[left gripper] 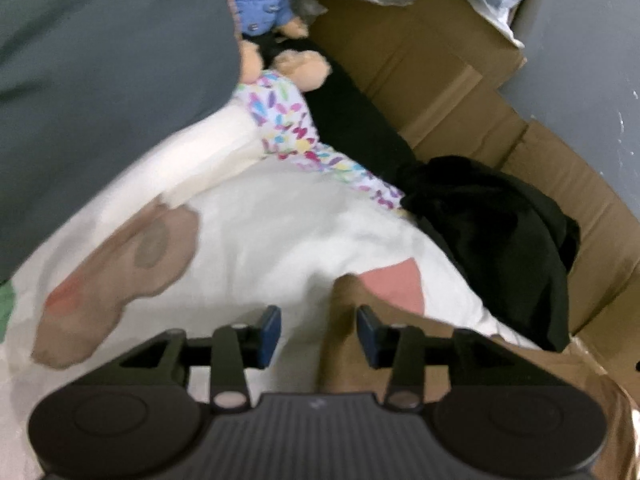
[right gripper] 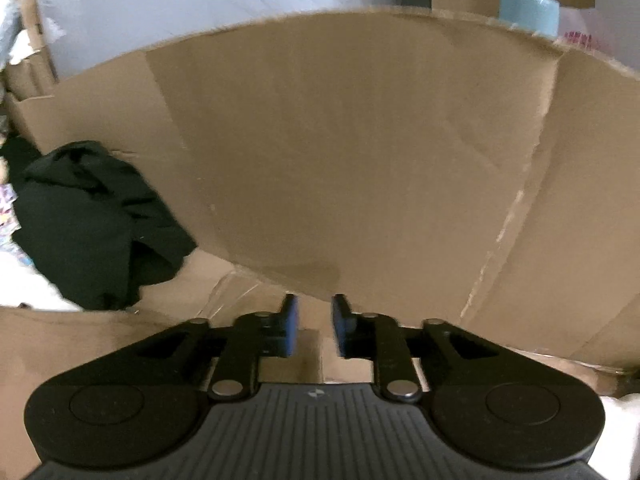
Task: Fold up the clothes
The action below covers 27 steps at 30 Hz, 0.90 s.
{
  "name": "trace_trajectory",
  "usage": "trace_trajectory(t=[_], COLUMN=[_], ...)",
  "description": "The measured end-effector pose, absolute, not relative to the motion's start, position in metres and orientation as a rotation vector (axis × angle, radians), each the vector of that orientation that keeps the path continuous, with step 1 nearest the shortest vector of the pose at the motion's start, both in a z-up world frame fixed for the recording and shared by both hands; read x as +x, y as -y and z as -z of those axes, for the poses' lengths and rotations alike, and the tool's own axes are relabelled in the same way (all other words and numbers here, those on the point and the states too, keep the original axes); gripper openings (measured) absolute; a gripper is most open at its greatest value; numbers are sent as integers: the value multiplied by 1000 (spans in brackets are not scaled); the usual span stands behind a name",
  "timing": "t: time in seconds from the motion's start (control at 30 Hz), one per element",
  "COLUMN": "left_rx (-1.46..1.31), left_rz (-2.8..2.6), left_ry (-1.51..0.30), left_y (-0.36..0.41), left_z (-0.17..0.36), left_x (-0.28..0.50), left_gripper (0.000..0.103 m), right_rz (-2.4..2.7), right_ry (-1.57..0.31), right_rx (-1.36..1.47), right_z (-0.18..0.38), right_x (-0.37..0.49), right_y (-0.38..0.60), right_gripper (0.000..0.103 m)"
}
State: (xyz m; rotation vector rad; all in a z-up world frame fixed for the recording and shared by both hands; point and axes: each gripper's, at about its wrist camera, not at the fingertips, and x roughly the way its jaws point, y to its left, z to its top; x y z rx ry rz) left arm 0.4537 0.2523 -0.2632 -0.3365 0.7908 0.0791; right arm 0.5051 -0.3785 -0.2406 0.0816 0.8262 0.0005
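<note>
Here, step in hand: judged from how things lie, both claws are letting go of the cloth; the next fold is not yet begun.
Garment in work: a white fabric garment with brown and pink cartoon patches point(left gripper: 280, 232) lies spread under the left claw, on flattened brown cardboard point(left gripper: 460, 92).
Other clothes: a crumpled black garment point(left gripper: 492, 232) lies just beside the white one's right edge, and a white strip of cloth with coloured butterfly print point(left gripper: 288, 120) lies along its far edge.
Bystander: a plush bear in a blue shirt point(left gripper: 264, 4) sits beyond the clothes.
Left claw: the left claw point(left gripper: 319, 336) stands partly spread, its blue pads apart over the white cloth and a brown patch, pinching nothing that I can see.
Right claw: the right claw point(right gripper: 314, 328) is narrowly parted, empty, over bare cardboard, facing an upright brown cardboard wall point(right gripper: 360, 140); the black garment point(right gripper: 88, 220) lies off to its left.
Doing it well: draw both claws clear without dragging the cloth, then take a fresh hold at an outer edge or corner so the layer folds flat.
Watch: I judge the black garment close enough to snag.
</note>
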Motion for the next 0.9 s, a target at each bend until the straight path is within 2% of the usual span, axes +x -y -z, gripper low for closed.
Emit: trace_trajectory(t=[0.3,0.57,0.9], left_rx=[-291,-275,-273], left_rz=[3,53,107], left_ry=[-880,-897,-939], left_y=[-263,-266,-262], left_z=[256,235,236], left_x=[388,334,281], left_gripper=[44,44,44], right_rz=[30,15,-43], right_ry=[-782,-796,-861], right_rx=[98,107,65], right_z=[229,218,221], right_x=[435,376,305], right_y=[386,404,410], right_gripper=[33,32,32])
